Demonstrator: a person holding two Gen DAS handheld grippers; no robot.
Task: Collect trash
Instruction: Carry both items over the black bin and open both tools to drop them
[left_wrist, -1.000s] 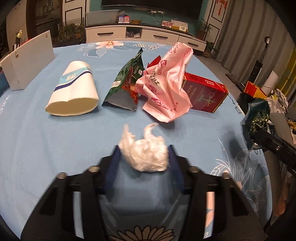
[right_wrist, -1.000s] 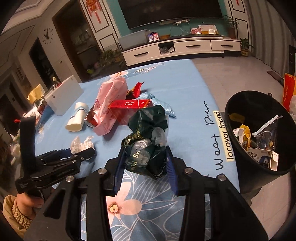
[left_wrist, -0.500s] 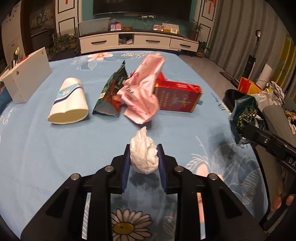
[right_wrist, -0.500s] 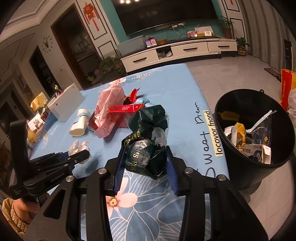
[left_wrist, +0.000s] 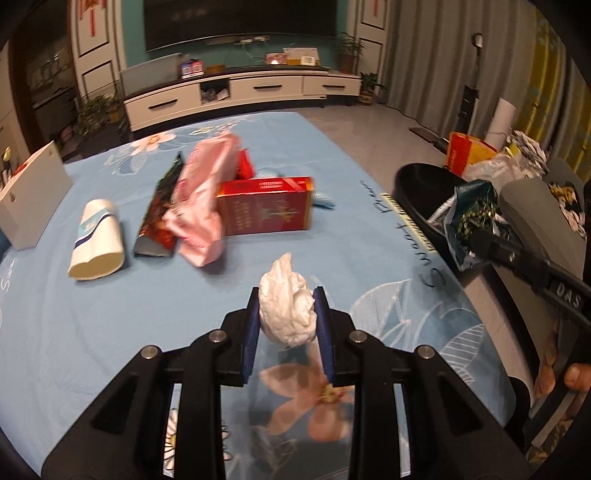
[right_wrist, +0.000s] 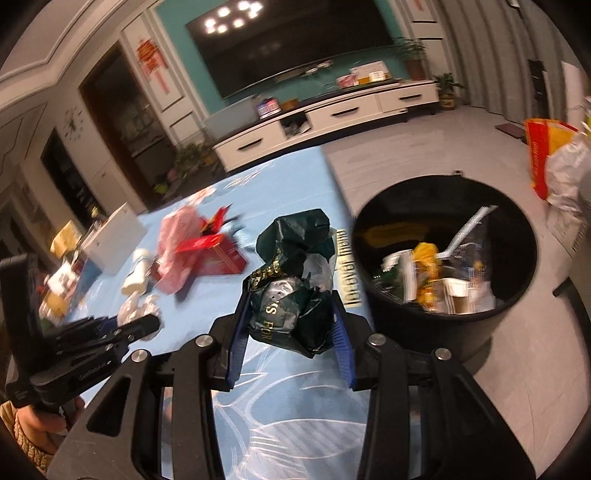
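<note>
My left gripper (left_wrist: 286, 314) is shut on a crumpled white plastic wad (left_wrist: 286, 299), held above the blue floral tablecloth (left_wrist: 92, 321). My right gripper (right_wrist: 290, 317) is shut on a crumpled dark green foil bag (right_wrist: 295, 280), held over the table's right edge, just left of the black trash bin (right_wrist: 436, 328). The bin holds several wrappers and a white plastic piece. In the left wrist view the bin (left_wrist: 417, 184) stands at the right with the green bag (left_wrist: 469, 218) beside it. The left gripper and the white wad (right_wrist: 138, 306) show at the left of the right wrist view.
On the table lie a red carton (left_wrist: 264, 210), a pink plastic bag (left_wrist: 199, 206), a dark snack bag (left_wrist: 159, 218) and a white paper cup (left_wrist: 96, 240) on its side. A white box (left_wrist: 29, 192) stands at the far left. Bags (right_wrist: 554, 166) sit on the floor beyond the bin.
My left gripper closed on the white wad and lifted it, moving right. My right gripper carried the green bag right, closer to the bin.
</note>
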